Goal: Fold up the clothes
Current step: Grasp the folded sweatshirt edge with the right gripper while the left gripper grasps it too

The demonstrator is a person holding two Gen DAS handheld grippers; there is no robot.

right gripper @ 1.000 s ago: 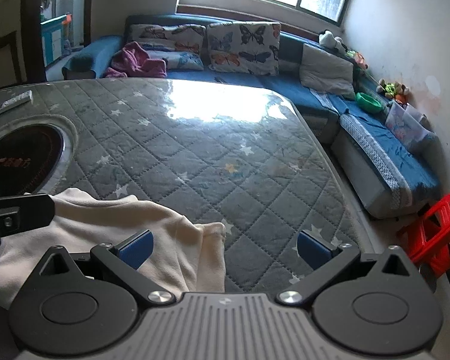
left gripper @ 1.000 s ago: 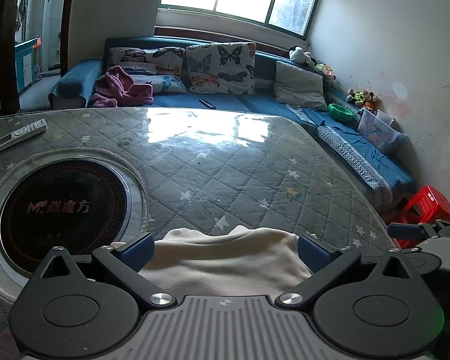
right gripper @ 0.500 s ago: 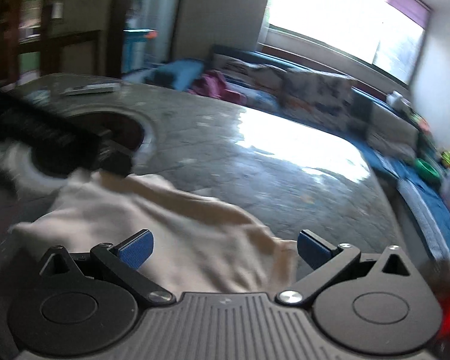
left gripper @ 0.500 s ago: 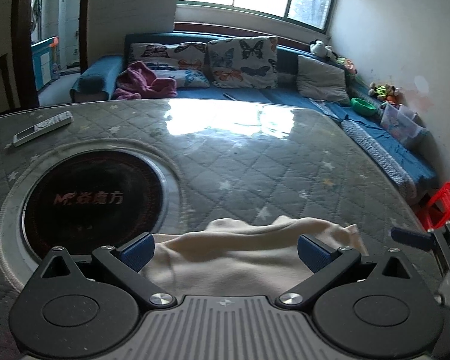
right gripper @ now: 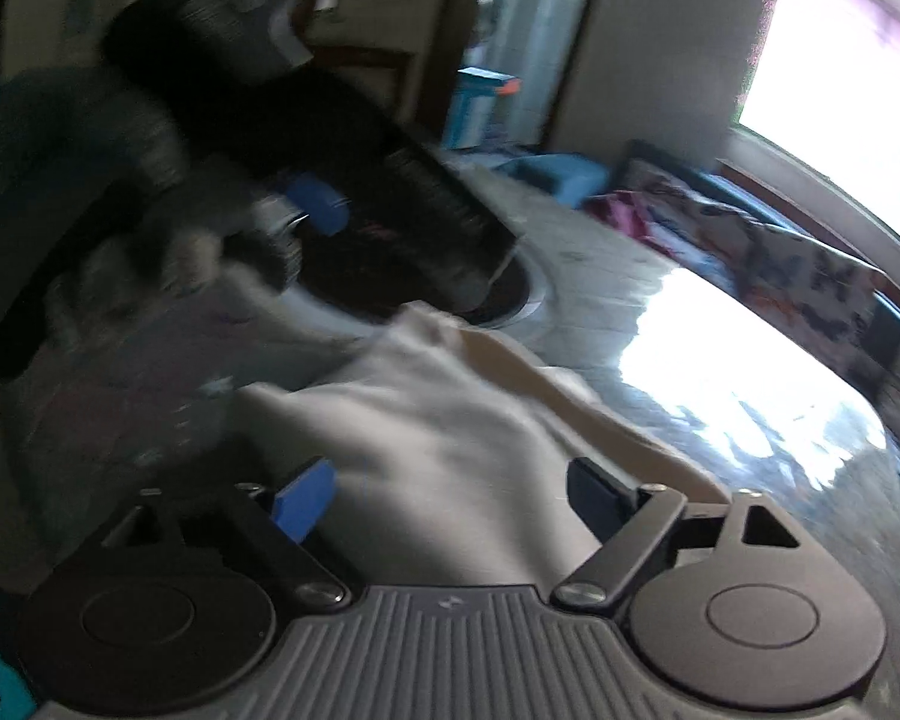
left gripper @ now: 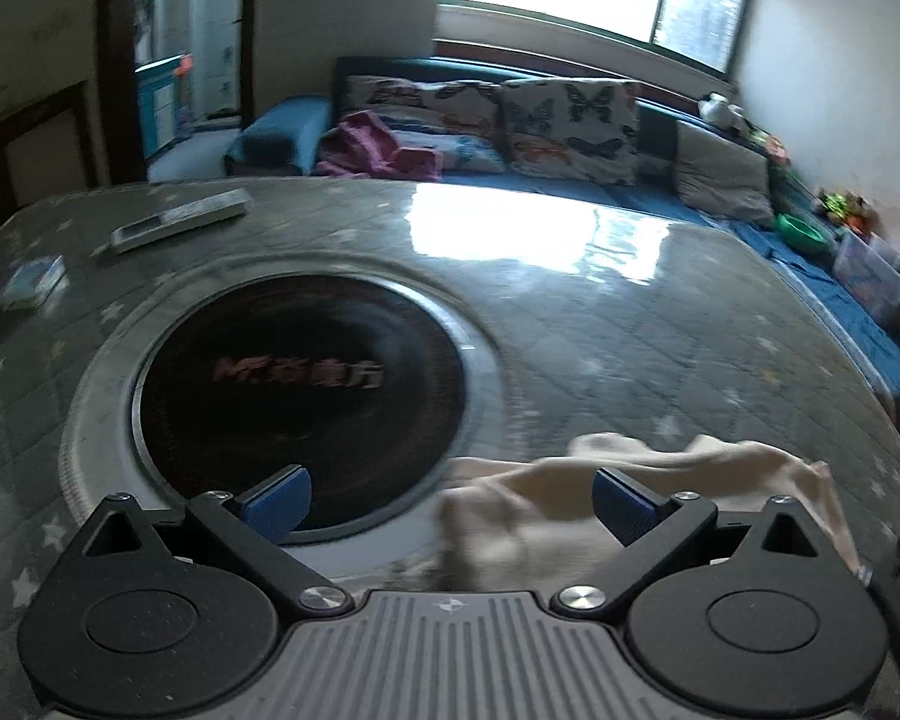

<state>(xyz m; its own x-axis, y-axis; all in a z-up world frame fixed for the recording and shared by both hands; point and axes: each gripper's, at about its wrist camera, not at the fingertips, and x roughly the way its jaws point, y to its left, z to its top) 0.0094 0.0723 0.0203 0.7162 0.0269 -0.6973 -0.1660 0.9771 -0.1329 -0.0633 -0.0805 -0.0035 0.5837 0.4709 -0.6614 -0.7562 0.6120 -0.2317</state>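
Note:
A cream garment (left gripper: pixel 630 498) lies bunched on the quilted grey table (left gripper: pixel 630 348) near its front edge. My left gripper (left gripper: pixel 447 501) is open and empty above the table; the garment lies under its right finger and to the right. In the right wrist view the garment (right gripper: pixel 450 450) spreads out between and beyond the fingers of my right gripper (right gripper: pixel 450 495), which is open and empty just above it. The left gripper (right gripper: pixel 306 210) shows blurred at upper left of that view, over the black disc.
A round black hotplate (left gripper: pixel 297 384) is set into the table at left. A remote (left gripper: pixel 180 219) and a small blue packet (left gripper: pixel 33 279) lie at the far left. A blue sofa (left gripper: pixel 570 138) with cushions runs behind the table and along the right wall.
Both grippers swung left. The left now looks over the hotplate with the garment off to its right. The right view turned sharply left and shows the left gripper. Both frames are blurred.

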